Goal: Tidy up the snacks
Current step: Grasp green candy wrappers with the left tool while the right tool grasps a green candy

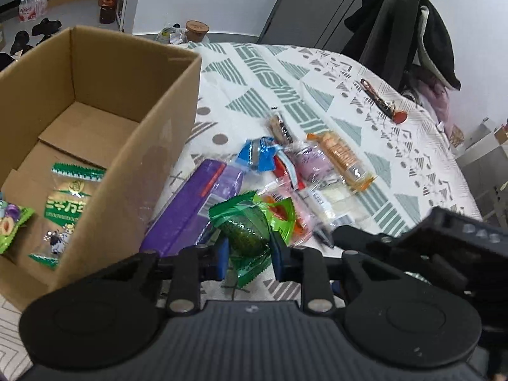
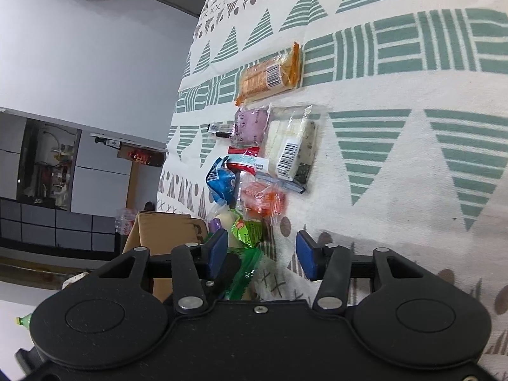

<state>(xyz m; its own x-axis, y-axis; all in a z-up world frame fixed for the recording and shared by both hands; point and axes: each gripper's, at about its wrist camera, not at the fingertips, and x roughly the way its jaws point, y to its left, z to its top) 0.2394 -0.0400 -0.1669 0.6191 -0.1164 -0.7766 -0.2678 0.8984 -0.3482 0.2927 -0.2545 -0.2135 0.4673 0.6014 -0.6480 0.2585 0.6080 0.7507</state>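
Our left gripper pinches a green packet between its pads; only this view shows two packets inside the box. Our right gripper gapes wide, empty, with the snack pile ahead of its fingers.

A cardboard box stands on the tablecloth, snack pile just right of it.

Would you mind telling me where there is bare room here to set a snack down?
Free: the box floor beyond the green packets, and the tablecloth between the box and the scissors. Crowded: the snack pile beside the purple box.
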